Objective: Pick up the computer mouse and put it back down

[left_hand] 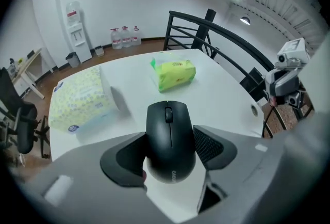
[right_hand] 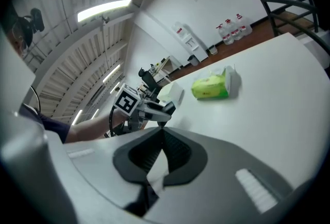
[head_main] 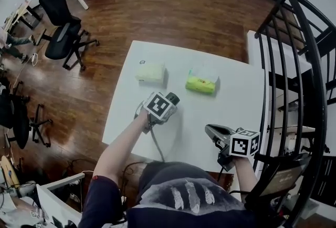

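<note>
A black computer mouse (left_hand: 170, 140) sits between the jaws of my left gripper (left_hand: 171, 135), and both dark pads press on its sides. It hangs low over the white table (left_hand: 227, 104); I cannot tell whether it touches the top. In the head view the left gripper (head_main: 170, 100) points steeply down over the table's near left part and hides the mouse. My right gripper (head_main: 211, 130) is at the near right edge of the table (head_main: 236, 90). Its fingertips meet, with nothing between them (right_hand: 162, 130).
A pale yellow tissue pack (head_main: 151, 72) and a green tissue pack (head_main: 201, 83) lie farther back on the table. A black metal railing (head_main: 294, 64) stands close on the right. Office chairs (head_main: 63, 32) are off to the left on the wooden floor.
</note>
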`<state>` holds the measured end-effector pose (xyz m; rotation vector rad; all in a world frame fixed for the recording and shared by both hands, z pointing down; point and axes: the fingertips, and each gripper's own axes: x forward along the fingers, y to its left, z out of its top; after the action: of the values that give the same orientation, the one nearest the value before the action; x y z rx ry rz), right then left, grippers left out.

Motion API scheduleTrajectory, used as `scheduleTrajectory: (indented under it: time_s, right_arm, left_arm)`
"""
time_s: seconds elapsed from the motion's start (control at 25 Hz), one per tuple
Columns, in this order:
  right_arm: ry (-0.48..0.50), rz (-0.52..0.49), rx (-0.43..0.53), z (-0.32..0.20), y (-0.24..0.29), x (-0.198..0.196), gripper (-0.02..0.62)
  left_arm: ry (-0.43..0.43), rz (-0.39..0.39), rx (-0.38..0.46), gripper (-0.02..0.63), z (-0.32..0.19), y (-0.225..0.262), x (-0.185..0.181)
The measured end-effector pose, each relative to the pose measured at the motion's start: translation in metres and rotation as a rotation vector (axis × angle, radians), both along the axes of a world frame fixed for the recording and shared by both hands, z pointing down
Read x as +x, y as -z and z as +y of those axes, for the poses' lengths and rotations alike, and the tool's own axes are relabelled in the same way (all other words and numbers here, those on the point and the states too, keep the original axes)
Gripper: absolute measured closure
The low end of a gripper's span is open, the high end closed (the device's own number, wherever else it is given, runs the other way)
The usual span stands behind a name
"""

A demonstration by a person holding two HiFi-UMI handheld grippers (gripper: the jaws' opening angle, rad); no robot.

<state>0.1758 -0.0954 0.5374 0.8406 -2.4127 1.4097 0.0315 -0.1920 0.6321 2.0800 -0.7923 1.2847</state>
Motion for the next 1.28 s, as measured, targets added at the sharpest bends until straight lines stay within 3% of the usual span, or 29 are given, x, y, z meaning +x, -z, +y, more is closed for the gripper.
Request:
scheduleTrajectory:
  time_s: [0.68,0.88,1.08,1.28]
  right_arm:
    - [0.022,-0.037,-0.027,-0.010,-0.012,0.014,0.591]
    - [0.013,-0.032,-0.032,-0.006,-0.015,0.019,0.591]
    - [0.017,-0.026,-0.021,-0.005,-0.012,0.017,0.591]
    - [0.019,-0.014,-0.009,0.001,-0.005,0.014,0.591]
  left_arm:
    - [0.039,-0.086,-0.075,0.299,-0.014,-0.058,0.016]
    - [0.012,-0.085,-0.091,0.298,-0.009,-0.073,0.023]
    - [-0.031,-0.145,-0.086,0.295,-0.010,-0.078,0.024]
    - [-0.027,-0.151,-0.074,0.264,-0.008,-0.070,0.018]
